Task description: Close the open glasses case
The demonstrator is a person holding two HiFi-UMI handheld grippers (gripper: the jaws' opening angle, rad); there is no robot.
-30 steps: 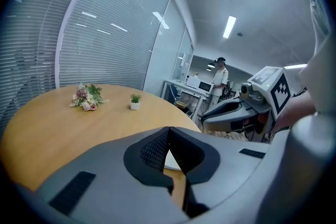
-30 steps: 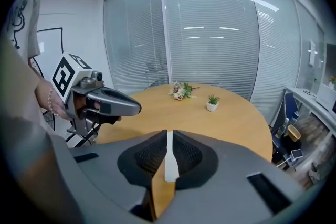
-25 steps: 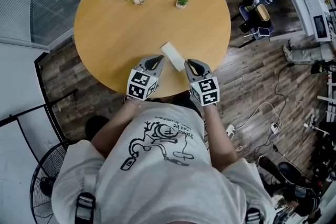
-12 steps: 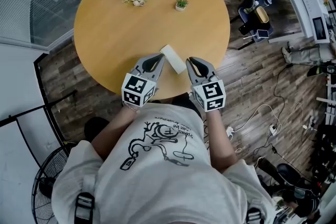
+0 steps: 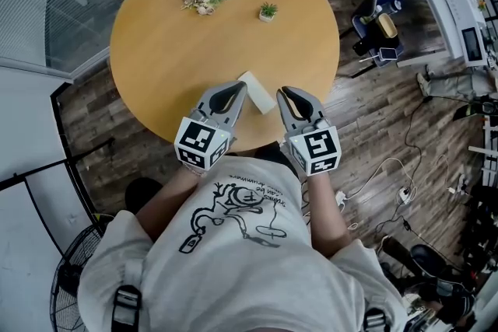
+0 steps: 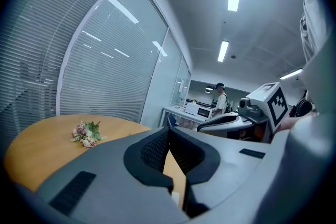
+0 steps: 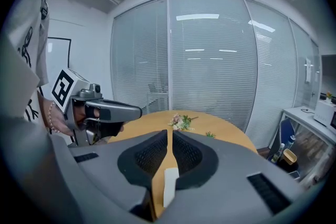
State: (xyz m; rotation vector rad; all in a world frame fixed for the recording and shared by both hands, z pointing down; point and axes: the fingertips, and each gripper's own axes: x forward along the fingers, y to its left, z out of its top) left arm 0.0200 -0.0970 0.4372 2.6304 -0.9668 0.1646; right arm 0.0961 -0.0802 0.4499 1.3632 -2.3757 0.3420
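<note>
No text can be read. The white T-shirt carries black lettering beside a drawing — too small and upside down to make out. The left gripper and right gripper bear only black-and-white coded squares — no letters.

In the head view, one corner of the white glasses case lay hidden under the tips of the left gripper, and the case was too small there to tell whether its lid stood up or down. In the right gripper view, the right gripper covered all but a narrow white strip of the case, seen through the slit between its jaws. The floor fan was cut off by the bottom edge and partly hidden behind the person's shoulder.
</note>
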